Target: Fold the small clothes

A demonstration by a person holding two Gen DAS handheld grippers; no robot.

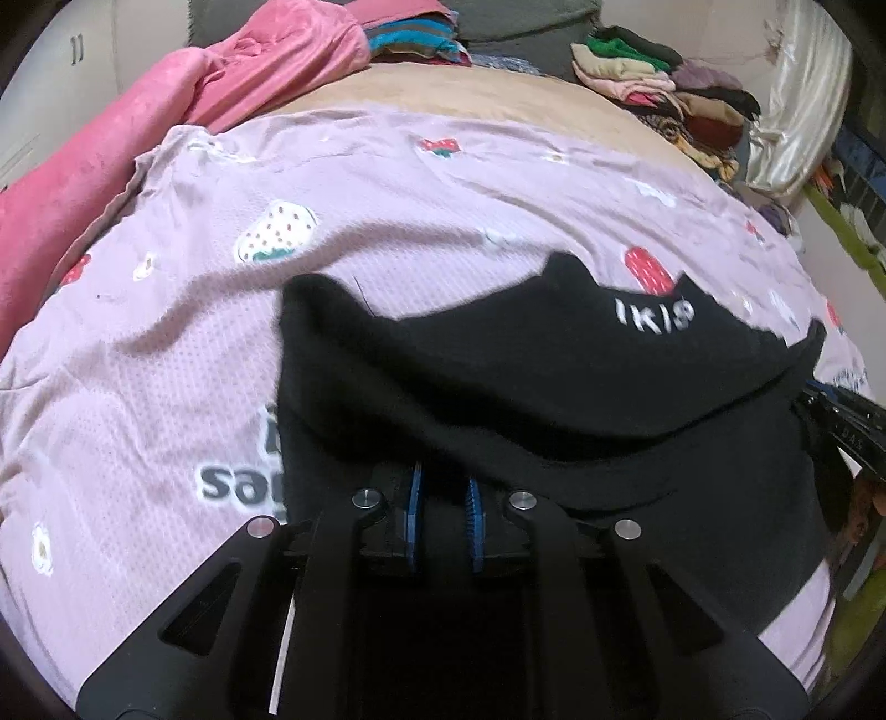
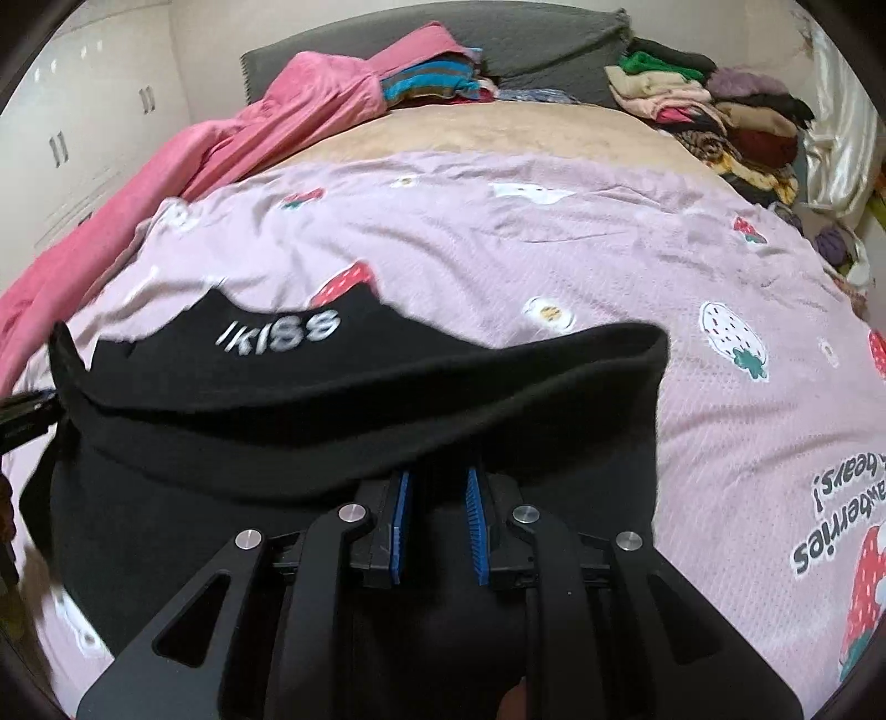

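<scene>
Garment: a black knit garment (image 1: 554, 399) with white "IKISS" lettering (image 2: 279, 331) lies on the lilac strawberry-print bedspread (image 1: 166, 360), close in front of both cameras.
Left hand-held gripper (image 1: 443, 501): its blue pads stand a little apart with black cloth running between them; it appears to be pinching the near edge toward the garment's left end, though the contact itself is hidden under the fold.
Right hand-held gripper (image 2: 437, 507): same picture, pads slightly parted with black fabric in the gap, so it looks clenched on the near edge toward the right end.
Step in hand: judged from the raised band of cloth arching over the lettered part, the near edge is being carried forward to fold the piece in half.
How to do it well: keep both grips level and moving together so the carried edge stays straight; lay it down parallel to the far edge; let go only once the cloth rests flat, or the fold will skew.
Long axis: runs left to right across both views, roughly square to the fingers.
Facing: the lettering reads upright from here, so the lettered face is up and the jagged far edge points toward the headboard (image 2: 531, 50).
Surroundings: a pink blanket (image 2: 221, 138) on the left, stacked folded clothes (image 2: 714, 116) far right.
</scene>
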